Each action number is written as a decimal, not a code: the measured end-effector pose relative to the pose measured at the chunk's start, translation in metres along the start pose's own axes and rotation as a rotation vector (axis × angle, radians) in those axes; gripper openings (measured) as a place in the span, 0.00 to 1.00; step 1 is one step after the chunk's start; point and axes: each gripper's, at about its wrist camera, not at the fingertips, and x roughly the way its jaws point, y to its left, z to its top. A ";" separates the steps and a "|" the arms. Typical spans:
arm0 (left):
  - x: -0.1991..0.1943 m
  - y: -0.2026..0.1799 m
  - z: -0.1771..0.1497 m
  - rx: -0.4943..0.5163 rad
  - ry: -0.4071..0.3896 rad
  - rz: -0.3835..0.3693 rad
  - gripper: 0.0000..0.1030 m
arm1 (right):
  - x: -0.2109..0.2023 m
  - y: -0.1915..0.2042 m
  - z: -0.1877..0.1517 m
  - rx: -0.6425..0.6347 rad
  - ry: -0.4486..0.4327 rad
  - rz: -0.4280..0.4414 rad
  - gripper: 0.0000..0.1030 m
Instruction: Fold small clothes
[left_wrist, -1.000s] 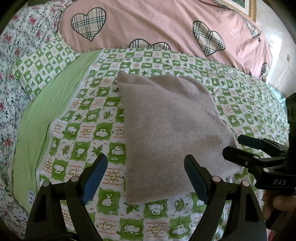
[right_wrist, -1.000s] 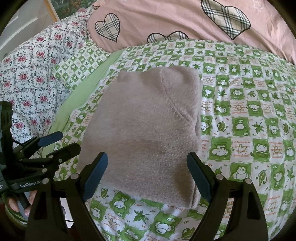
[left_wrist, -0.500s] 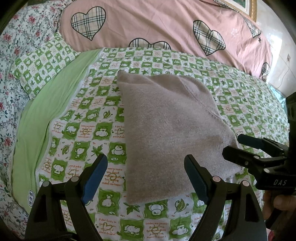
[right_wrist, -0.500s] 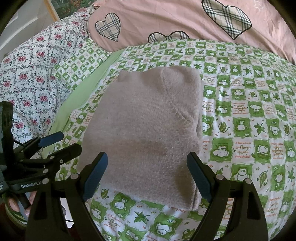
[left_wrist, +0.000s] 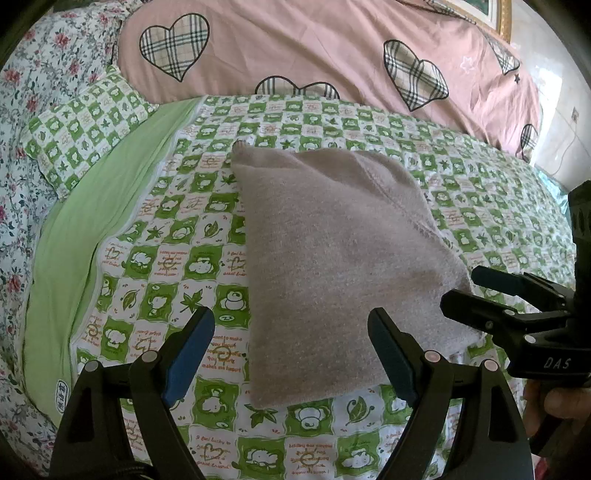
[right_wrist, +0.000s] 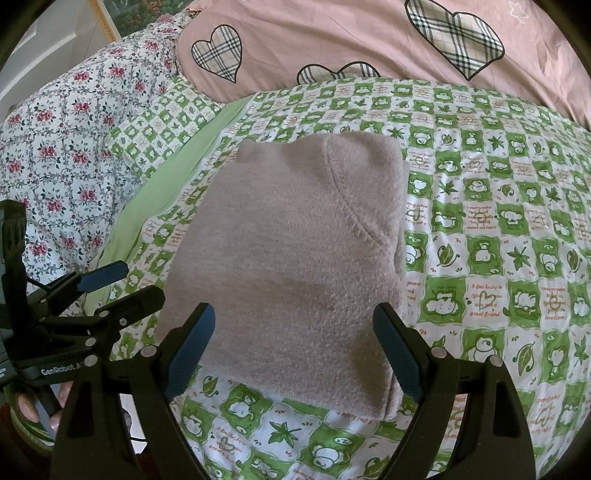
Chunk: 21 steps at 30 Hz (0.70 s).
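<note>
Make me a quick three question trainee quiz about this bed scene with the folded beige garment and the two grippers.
1. True or false: the left gripper is clamped on the beige garment.
2. The garment lies on which cover? A) green checked quilt B) pink heart duvet C) floral sheet
3. Fill in: the jaws of the right gripper stand ____.

Key: 1 false, both grippers hover open and apart from it; 2 A; 3 open.
</note>
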 end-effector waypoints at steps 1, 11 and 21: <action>0.000 0.000 0.000 -0.001 0.001 0.000 0.83 | 0.000 0.000 0.000 0.000 0.000 0.000 0.85; 0.006 -0.001 0.000 0.004 0.014 -0.001 0.83 | 0.002 -0.002 0.002 -0.003 0.005 0.001 0.85; 0.012 0.006 0.010 -0.006 -0.007 0.019 0.83 | 0.005 -0.016 0.012 -0.012 0.006 -0.010 0.85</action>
